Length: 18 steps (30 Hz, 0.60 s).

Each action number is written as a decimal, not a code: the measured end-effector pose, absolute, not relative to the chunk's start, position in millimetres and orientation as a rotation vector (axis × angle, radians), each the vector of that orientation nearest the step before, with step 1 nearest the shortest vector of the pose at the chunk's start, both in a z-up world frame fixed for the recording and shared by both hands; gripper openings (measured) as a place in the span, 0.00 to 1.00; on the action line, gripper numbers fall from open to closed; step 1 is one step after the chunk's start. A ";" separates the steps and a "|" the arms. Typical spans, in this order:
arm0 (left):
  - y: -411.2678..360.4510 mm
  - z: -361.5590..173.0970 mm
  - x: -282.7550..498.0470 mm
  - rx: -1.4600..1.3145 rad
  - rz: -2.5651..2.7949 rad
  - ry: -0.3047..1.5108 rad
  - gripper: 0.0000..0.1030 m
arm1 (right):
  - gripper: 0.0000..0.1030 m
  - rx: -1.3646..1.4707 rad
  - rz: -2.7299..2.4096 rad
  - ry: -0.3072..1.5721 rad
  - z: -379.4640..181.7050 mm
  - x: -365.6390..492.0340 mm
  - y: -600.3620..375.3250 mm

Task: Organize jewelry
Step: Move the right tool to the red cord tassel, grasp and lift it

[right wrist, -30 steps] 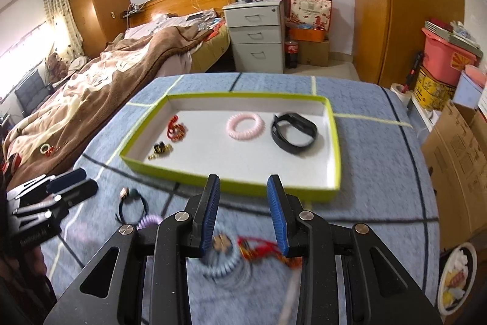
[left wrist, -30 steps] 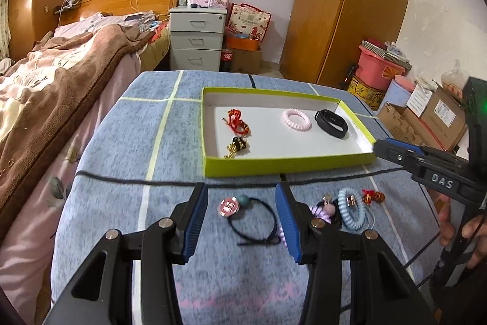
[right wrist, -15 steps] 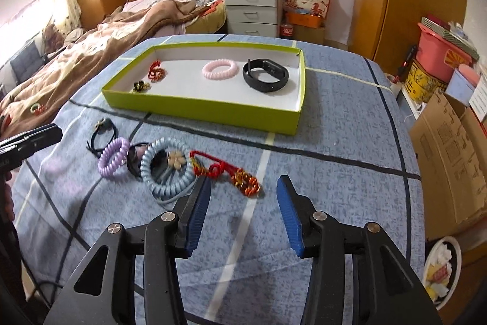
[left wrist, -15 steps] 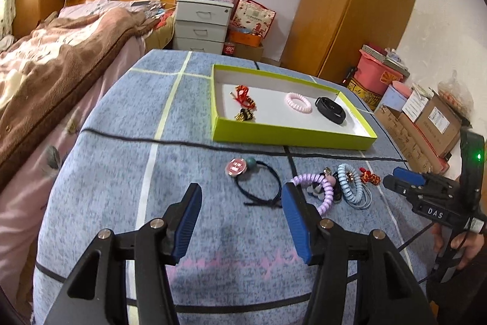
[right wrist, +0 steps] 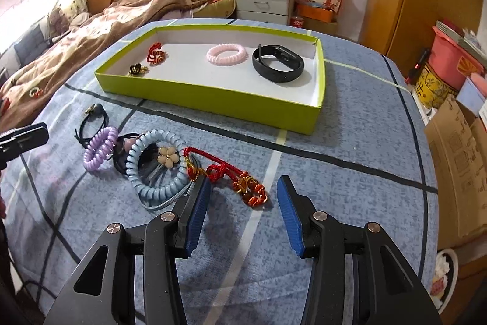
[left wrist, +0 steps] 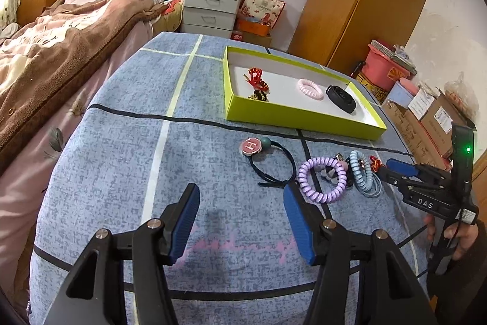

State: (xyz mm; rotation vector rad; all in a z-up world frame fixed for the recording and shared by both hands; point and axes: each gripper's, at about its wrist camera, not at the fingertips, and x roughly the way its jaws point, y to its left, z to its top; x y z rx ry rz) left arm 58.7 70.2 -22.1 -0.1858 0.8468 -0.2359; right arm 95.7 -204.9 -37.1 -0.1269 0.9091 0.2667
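While still loose on the blue cloth (right wrist: 350, 142), red knotted cord charm (right wrist: 234, 178) lies at lower centre of the right wrist view, just ahead of the right gripper (right wrist: 242, 204). Spread wide, nothing pinched; charm's beaded end between and slightly beyond the blue pads (right wrist: 197, 209). Touching the charm's upper-left end: pale blue spiral hair tie (right wrist: 158, 169) with a cream flower piece (right wrist: 168, 158). Further left, overlapping, a purple spiral tie (right wrist: 99, 148) and a black elastic cord (right wrist: 91, 124).

Seen from the left wrist view, same cluster at right of centre: purple spiral tie (left wrist: 322, 178), and beside it a black elastic with a pink round "H" button (left wrist: 251, 146). Left gripper (left wrist: 240, 220) low in frame, jaws opening, nothing between them, bare cloth ahead, elastic just beyond the right pad.

Destination: green-rimmed shallow box (right wrist: 213, 99) in upper centre, already containing a red charm (right wrist: 155, 54), a pink spiral tie (right wrist: 225, 54), a black wristband (right wrist: 277, 63) and a small dark-and-gold piece (right wrist: 137, 69).

Probably the step in hand: descending for a pick. Best done by centring the right pads over the charm's thick knotted middle rather than the thin tail, closing low against the cloth, then lifting straight to avoid dragging the blue tie along. For the left, better to pinch the button end of the elastic. Risk: tangled pieces rising together.
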 end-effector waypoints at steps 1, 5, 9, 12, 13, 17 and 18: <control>69.4 -22.4 59.1 -0.182 -0.238 0.851 0.58 | 0.45 -0.124 0.272 0.915 -38.9 96.9 -204.8; 68.2 -23.1 61.2 -0.199 -0.245 0.859 0.58 | 0.45 -0.114 0.273 0.914 -39.5 99.4 -206.7; 69.9 -24.6 63.6 -0.215 -0.238 0.866 0.58 | 0.45 -0.106 0.275 0.914 -39.2 99.4 -207.6; 68.2 -24.9 64.2 -0.212 -0.241 0.869 0.58 | 0.31 -0.106 0.248 0.911 -38.8 98.9 -208.5; 67.7 -24.6 64.8 -0.212 -0.242 0.869 0.58 | 0.26 -0.102 0.244 0.911 -38.6 98.6 -209.5; 65.8 -26.1 68.0 -0.197 -0.233 0.882 0.58 | 0.17 -0.078 0.230 0.912 -38.5 99.0 -215.8; 64.9 -26.8 68.8 -0.189 -0.229 0.886 0.58 | 0.16 -0.076 0.220 0.909 -38.2 98.3 -216.2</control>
